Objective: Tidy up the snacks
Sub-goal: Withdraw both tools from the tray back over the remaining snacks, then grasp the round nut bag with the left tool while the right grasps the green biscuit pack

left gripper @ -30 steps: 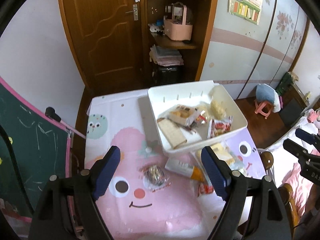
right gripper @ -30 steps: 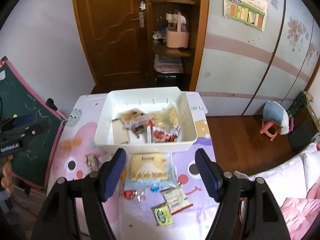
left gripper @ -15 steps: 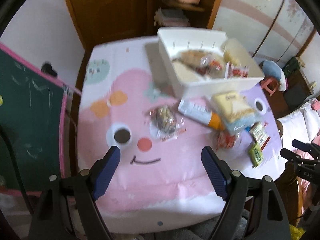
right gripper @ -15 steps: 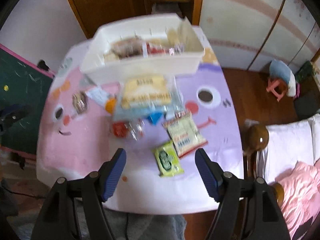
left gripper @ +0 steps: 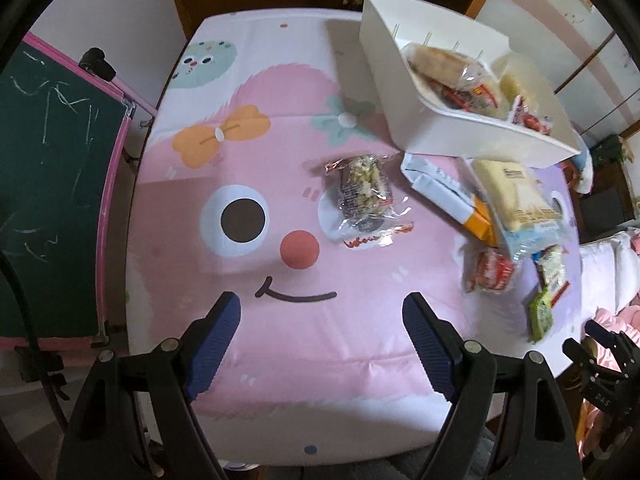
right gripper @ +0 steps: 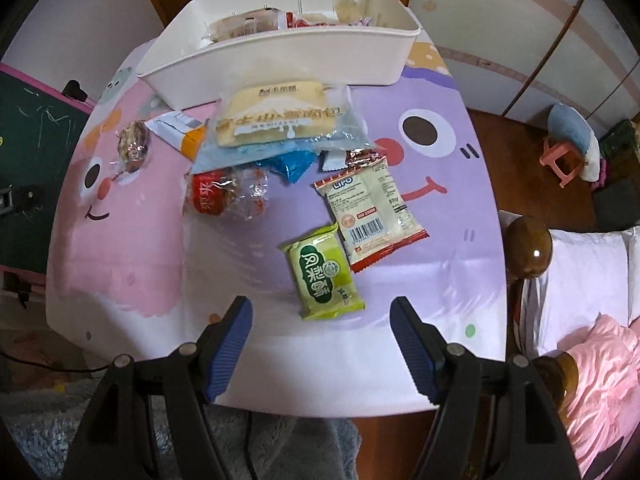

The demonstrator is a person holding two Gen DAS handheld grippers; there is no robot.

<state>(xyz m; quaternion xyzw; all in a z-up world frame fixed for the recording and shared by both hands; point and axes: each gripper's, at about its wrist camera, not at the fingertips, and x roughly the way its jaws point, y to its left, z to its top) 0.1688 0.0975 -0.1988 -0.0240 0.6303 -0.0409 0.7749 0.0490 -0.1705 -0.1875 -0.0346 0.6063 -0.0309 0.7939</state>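
Observation:
A white bin [right gripper: 280,50] at the table's far side holds several wrapped snacks; in the left wrist view the white bin [left gripper: 404,92] sits at the upper right. Loose on the cartoon tablecloth lie a clear packet of nutty snack [left gripper: 366,190], a white and orange packet [left gripper: 452,200], a large bread bag [right gripper: 280,122], a red wrapped snack [right gripper: 224,196], a blue packet [right gripper: 294,164], a Lipo biscuit pack [right gripper: 372,208] and a green cake pack [right gripper: 324,272]. My left gripper [left gripper: 322,344] hangs open above the pink face, nearer than the nutty packet. My right gripper [right gripper: 322,344] is open just short of the green pack.
A green chalkboard with a pink frame [left gripper: 52,184] stands left of the table. A bed with pink bedding [right gripper: 592,360] and a wooden bedpost [right gripper: 528,248] lie to the right. A small pink stool [right gripper: 560,160] stands on the wood floor. Behind the table is a wooden door.
Both grippers have come down and tipped toward the table, so the tabletop and snacks now fill the views. The jaws kept the same width. No snack has moved.

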